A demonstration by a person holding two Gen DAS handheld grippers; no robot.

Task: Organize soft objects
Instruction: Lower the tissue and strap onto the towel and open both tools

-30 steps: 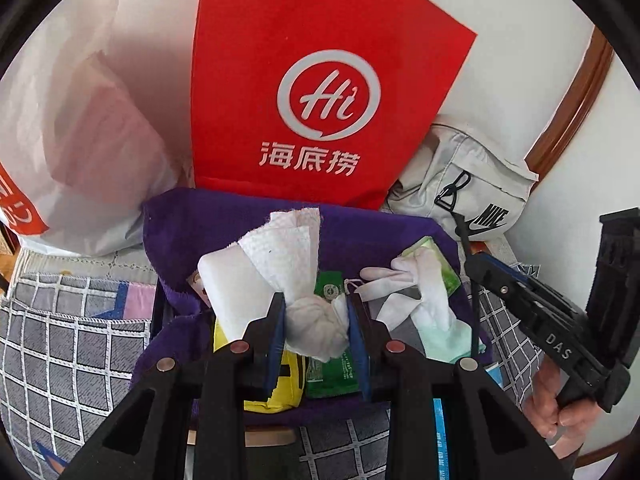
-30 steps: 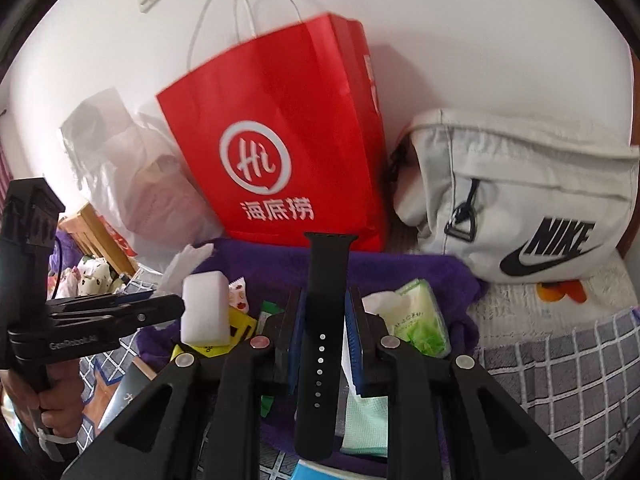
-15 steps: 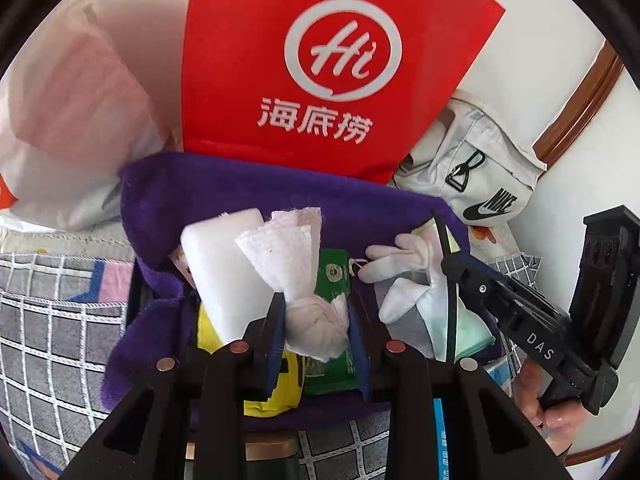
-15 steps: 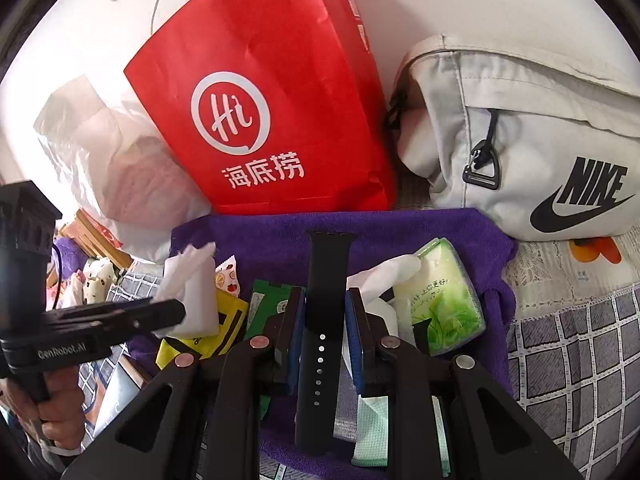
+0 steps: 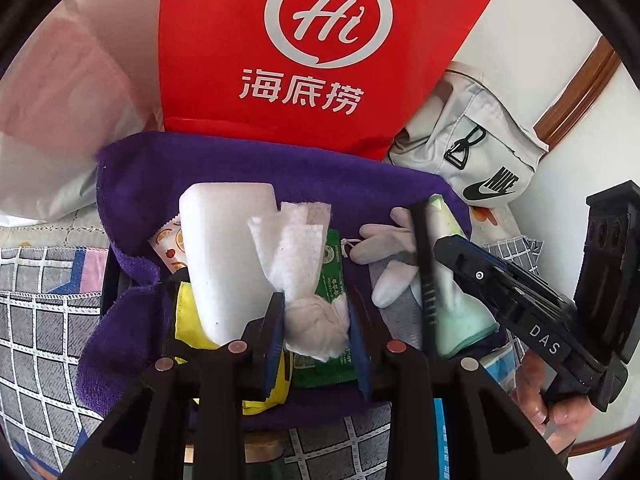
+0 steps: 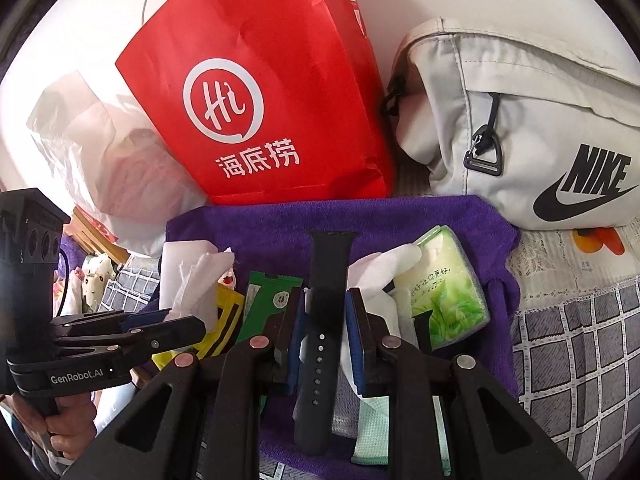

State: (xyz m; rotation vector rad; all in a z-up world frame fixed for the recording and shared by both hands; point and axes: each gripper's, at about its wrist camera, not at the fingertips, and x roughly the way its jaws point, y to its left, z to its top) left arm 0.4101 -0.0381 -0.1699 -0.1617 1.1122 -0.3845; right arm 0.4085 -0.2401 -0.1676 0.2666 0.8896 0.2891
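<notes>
Crumpled tissue point(image 5: 316, 330) clamped inside left hand-held gripper point(image 5: 316, 344).

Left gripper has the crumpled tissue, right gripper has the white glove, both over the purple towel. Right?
Not quite. The right gripper is shut on a black watch strap, not the white glove, as the right wrist view shows. The left gripper does hold the crumpled tissue, both over the purple towel.

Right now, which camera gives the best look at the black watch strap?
The right wrist view: the watch strap stands full length between the right gripper pads, holes visible. The left wrist view shows it only as a thin edge-on strip beside the white glove.
</notes>
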